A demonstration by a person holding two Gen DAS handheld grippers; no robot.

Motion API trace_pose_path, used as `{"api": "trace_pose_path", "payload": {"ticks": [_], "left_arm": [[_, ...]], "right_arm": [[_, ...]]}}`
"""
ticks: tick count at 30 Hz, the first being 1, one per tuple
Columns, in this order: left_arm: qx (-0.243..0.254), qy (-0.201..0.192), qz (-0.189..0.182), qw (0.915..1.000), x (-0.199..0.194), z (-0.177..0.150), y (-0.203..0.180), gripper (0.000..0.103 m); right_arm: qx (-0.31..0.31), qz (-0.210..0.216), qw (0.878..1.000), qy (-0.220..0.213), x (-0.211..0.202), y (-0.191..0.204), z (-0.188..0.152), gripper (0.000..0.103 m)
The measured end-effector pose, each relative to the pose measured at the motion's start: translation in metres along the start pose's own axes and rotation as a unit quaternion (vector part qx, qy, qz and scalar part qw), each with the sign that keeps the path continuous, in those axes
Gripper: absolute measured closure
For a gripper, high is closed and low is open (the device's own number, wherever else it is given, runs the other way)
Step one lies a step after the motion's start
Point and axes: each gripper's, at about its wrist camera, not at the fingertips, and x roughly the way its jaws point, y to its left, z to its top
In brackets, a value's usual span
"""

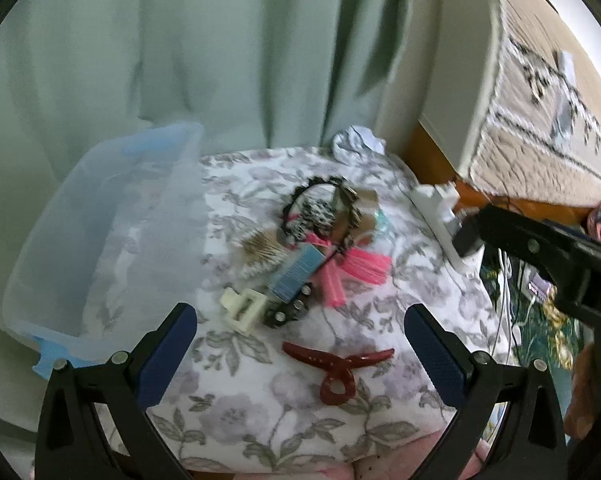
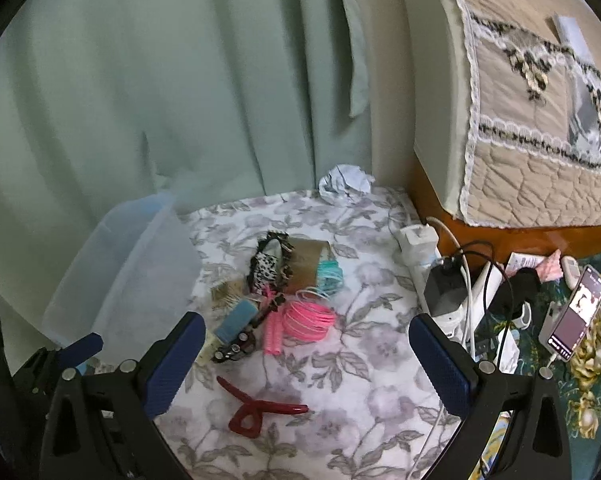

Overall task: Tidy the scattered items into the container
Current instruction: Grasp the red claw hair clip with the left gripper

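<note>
A clear plastic container [image 1: 112,236] with blue handles stands at the left on a floral cloth [image 1: 260,412]; it also shows in the right wrist view [image 2: 140,276]. Hair items lie scattered in a pile: a dark red claw clip [image 1: 336,372] [image 2: 256,410] nearest me, a cream clip [image 1: 242,308], a blue box [image 1: 296,276] [image 2: 236,320], pink coils [image 1: 360,266] [image 2: 306,318], teal coils [image 2: 328,276] and a black headband [image 1: 320,208]. My left gripper [image 1: 300,344] is open and empty just before the red clip. My right gripper [image 2: 306,356] is open and empty above the same clip.
A crumpled white paper [image 1: 356,144] lies at the cloth's far edge by a green curtain [image 1: 180,48]. A white power strip with plugs and cables [image 2: 440,276] and a phone [image 2: 576,312] lie to the right. A quilt-covered white appliance [image 2: 520,100] stands behind.
</note>
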Motion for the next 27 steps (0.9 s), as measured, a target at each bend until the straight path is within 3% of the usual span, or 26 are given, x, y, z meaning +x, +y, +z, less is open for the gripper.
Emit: {"api": "trace_pose_path", "payload": {"ticks": [9, 13, 19, 27], "left_arm": [[0.014, 0.112, -0.001, 0.9936, 0.073, -0.025, -0.012, 0.000], [0.023, 0.142, -0.004, 0.9896, 0.090, -0.038, -0.018, 0.000], [0.038, 0.167, -0.002, 0.9852, 0.106, -0.054, -0.024, 0.001], [0.045, 0.182, -0.001, 0.9822, 0.124, -0.068, -0.028, 0.010]], "right_arm": [[-0.036, -0.012, 0.999, 0.035, 0.036, -0.006, -0.007, 0.000], [-0.040, -0.017, 0.997, 0.060, 0.057, -0.011, -0.013, 0.001], [-0.043, -0.018, 0.994, 0.100, 0.087, -0.015, -0.024, 0.006], [-0.044, -0.020, 0.990, 0.135, 0.106, -0.022, -0.033, 0.009]]}}
